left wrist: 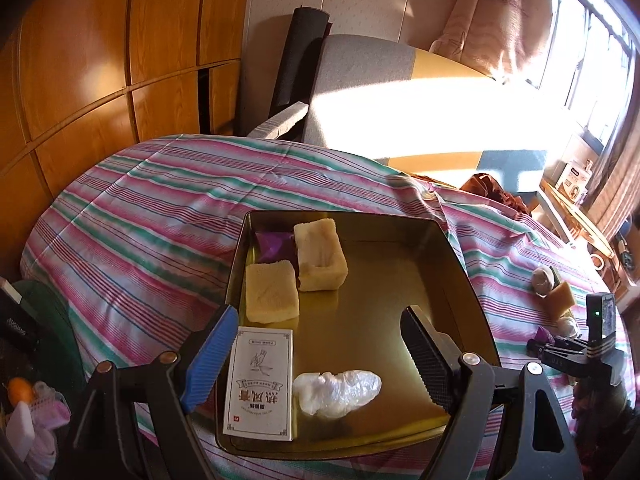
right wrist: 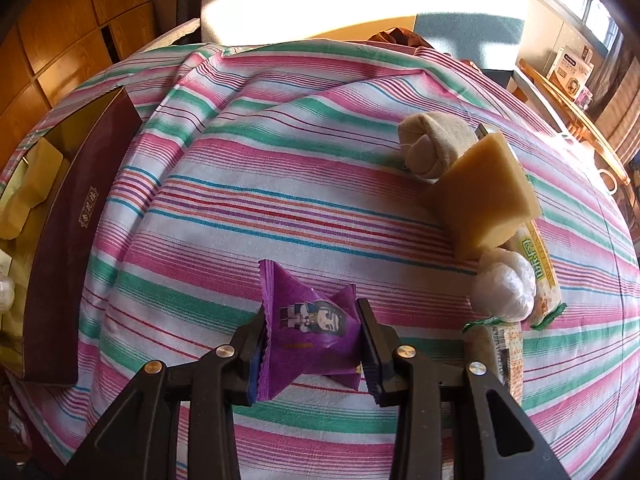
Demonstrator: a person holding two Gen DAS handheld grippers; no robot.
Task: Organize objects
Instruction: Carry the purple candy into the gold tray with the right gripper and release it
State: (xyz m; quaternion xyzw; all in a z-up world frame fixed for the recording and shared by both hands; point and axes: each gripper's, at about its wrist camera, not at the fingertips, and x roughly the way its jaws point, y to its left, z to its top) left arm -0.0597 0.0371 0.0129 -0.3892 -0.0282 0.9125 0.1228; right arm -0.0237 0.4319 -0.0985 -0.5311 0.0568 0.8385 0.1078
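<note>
In the left wrist view a gold tin tray (left wrist: 400, 280) lies on the striped cloth. It holds two yellow sponges (left wrist: 320, 254) (left wrist: 272, 292), a purple packet (left wrist: 272, 244), a white card box (left wrist: 260, 384) and a crumpled plastic bag (left wrist: 336, 392). My left gripper (left wrist: 316, 344) is open and empty above the tray's near end. In the right wrist view my right gripper (right wrist: 312, 336) is shut on a purple snack packet (right wrist: 308, 324), just above the cloth. The right gripper also shows in the left wrist view (left wrist: 560, 346).
On the cloth to the right lie a rolled beige sock (right wrist: 424, 152), a yellow sponge (right wrist: 484, 196), a white plastic ball (right wrist: 504, 284) and green-edged snack packs (right wrist: 540, 264). The tray's maroon wall (right wrist: 76, 236) stands at left. A chair (left wrist: 360, 92) and wooden cabinets (left wrist: 100, 60) are behind.
</note>
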